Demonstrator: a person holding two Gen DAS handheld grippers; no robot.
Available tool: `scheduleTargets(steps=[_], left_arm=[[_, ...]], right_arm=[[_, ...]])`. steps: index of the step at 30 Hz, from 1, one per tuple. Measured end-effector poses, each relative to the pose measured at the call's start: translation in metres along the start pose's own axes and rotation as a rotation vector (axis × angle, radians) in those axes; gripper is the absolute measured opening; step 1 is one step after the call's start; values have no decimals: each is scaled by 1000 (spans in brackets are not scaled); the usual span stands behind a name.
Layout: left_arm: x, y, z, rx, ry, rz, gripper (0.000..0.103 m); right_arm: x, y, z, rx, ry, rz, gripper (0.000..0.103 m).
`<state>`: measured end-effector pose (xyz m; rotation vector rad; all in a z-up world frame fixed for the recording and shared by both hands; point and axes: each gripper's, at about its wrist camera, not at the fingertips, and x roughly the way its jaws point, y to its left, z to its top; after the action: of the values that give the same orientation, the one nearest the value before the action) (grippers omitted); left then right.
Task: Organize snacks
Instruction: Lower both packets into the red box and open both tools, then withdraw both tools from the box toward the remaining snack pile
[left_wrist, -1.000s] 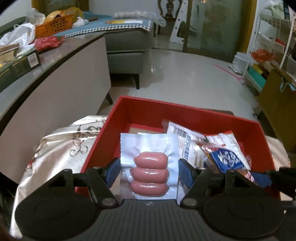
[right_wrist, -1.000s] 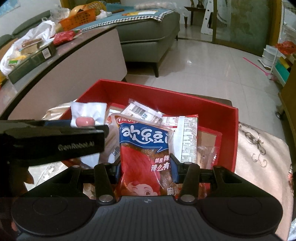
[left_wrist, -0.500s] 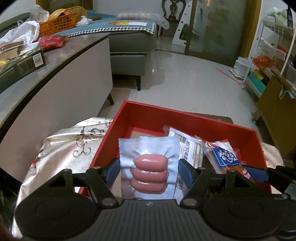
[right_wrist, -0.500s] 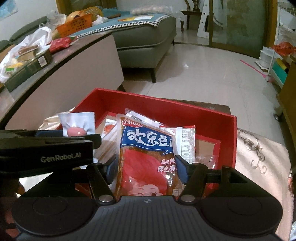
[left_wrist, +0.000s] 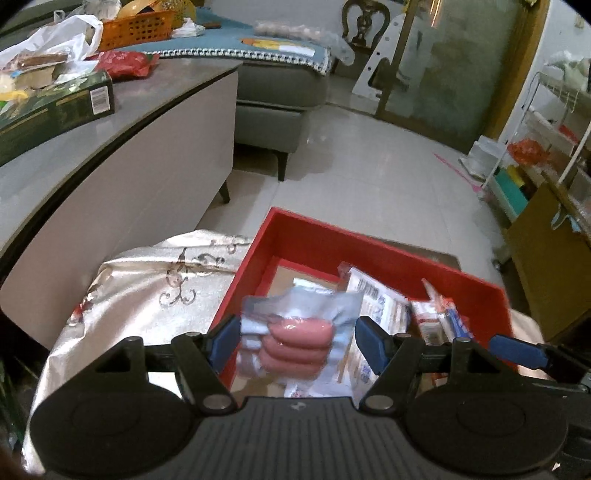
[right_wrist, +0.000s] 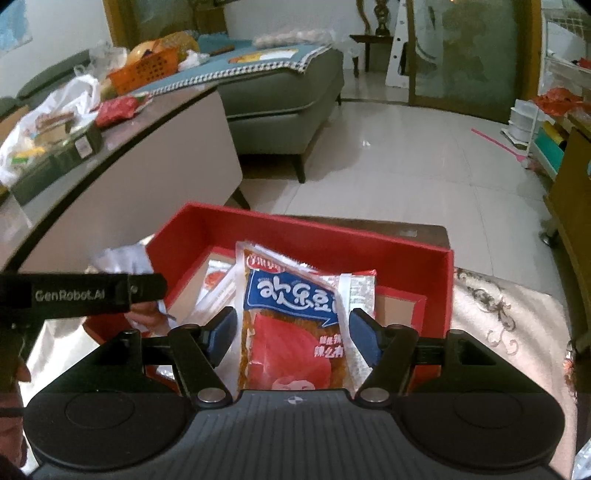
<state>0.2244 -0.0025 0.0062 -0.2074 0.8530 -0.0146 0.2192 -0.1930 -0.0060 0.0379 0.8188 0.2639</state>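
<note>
A clear pack of three pink sausages hangs blurred over the near left corner of the red box, with my left gripper shut on its edges. In the right wrist view a red and blue snack bag leans in the red box on other packets. My right gripper straddles the bag; its jaws are opening and the pads stand clear of it. The left gripper's black body crosses the left side of that view.
The box sits on a silvery embroidered cloth. Several packets lie inside it. A grey counter with a green carton stands to the left, a sofa behind, and a wooden cabinet on the right.
The left gripper has lifted the sausage pack up and toward the box's left edge. The right jaws have spread off the red and blue bag, which now rests in the box.
</note>
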Motion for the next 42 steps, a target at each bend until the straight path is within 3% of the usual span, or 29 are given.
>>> scheduleTargets(steps=[3, 16, 42], left_arm=[[-8, -1, 2, -7, -17, -40, 62], [-21, 0, -5, -22, 11, -87, 62], [-81, -3, -82, 65, 53, -66, 62]], right_arm=[[-2, 0, 0, -2, 2, 13, 80], [-30, -10, -3, 15, -29, -10, 80], [-93, 19, -76, -3, 32, 43, 83]])
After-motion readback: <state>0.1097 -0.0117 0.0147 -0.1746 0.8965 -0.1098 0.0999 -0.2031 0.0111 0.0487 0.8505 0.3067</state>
